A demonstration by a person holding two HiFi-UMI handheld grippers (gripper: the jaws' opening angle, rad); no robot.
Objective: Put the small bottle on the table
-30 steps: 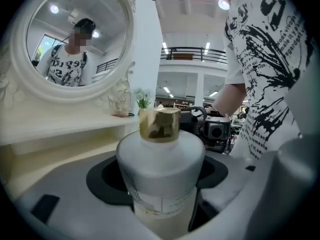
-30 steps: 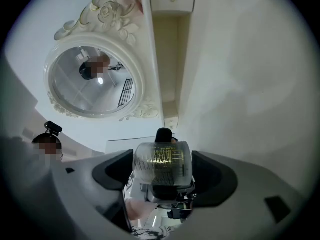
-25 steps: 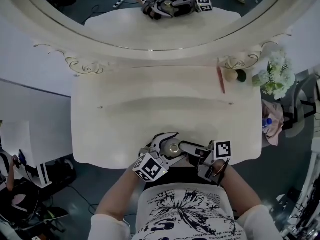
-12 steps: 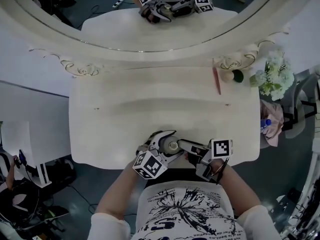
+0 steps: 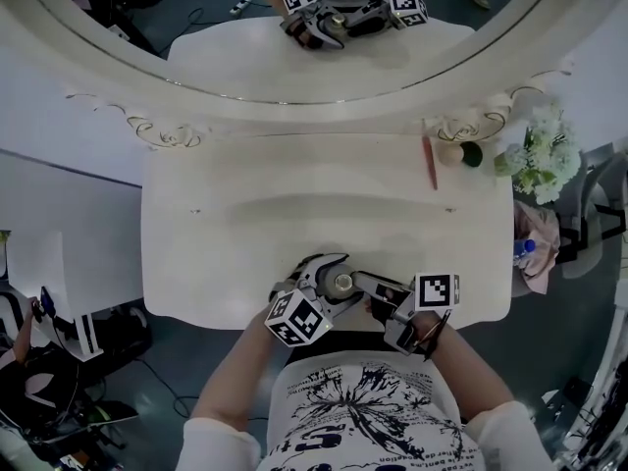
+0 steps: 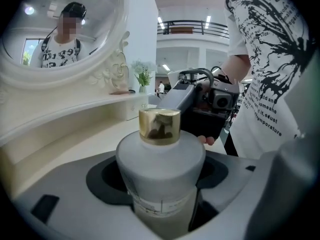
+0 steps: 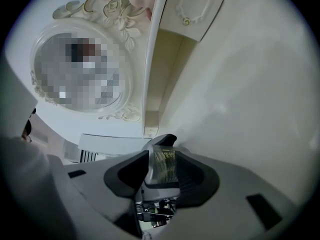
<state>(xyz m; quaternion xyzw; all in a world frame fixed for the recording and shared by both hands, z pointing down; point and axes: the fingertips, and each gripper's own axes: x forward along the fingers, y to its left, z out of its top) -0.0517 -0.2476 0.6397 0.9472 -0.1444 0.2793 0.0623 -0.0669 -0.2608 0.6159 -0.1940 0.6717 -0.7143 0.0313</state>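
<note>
The small bottle (image 5: 343,284) is white with a gold cap (image 6: 159,126). It stands upright between the pads of my left gripper (image 5: 329,281), which is shut on its body (image 6: 160,169), just over the table's near edge. My right gripper (image 5: 361,285) comes in from the right at cap height. In the right gripper view the gold cap (image 7: 165,166) fills the gap between the closing jaws of that gripper (image 7: 162,173), and the pads sit against its sides. From the left gripper view, the right gripper's body (image 6: 197,101) shows behind the bottle.
The cream dressing table (image 5: 245,214) carries a raised shelf and an oval mirror (image 5: 314,27) at the back. A red pencil (image 5: 430,162), two small round items (image 5: 461,153) and white flowers (image 5: 538,160) lie at the back right. A pink bag (image 5: 535,248) hangs beyond the right edge.
Both grippers and the bottle have crept slightly forward over the table's near edge. The right gripper has drawn in to the bottle's cap.
</note>
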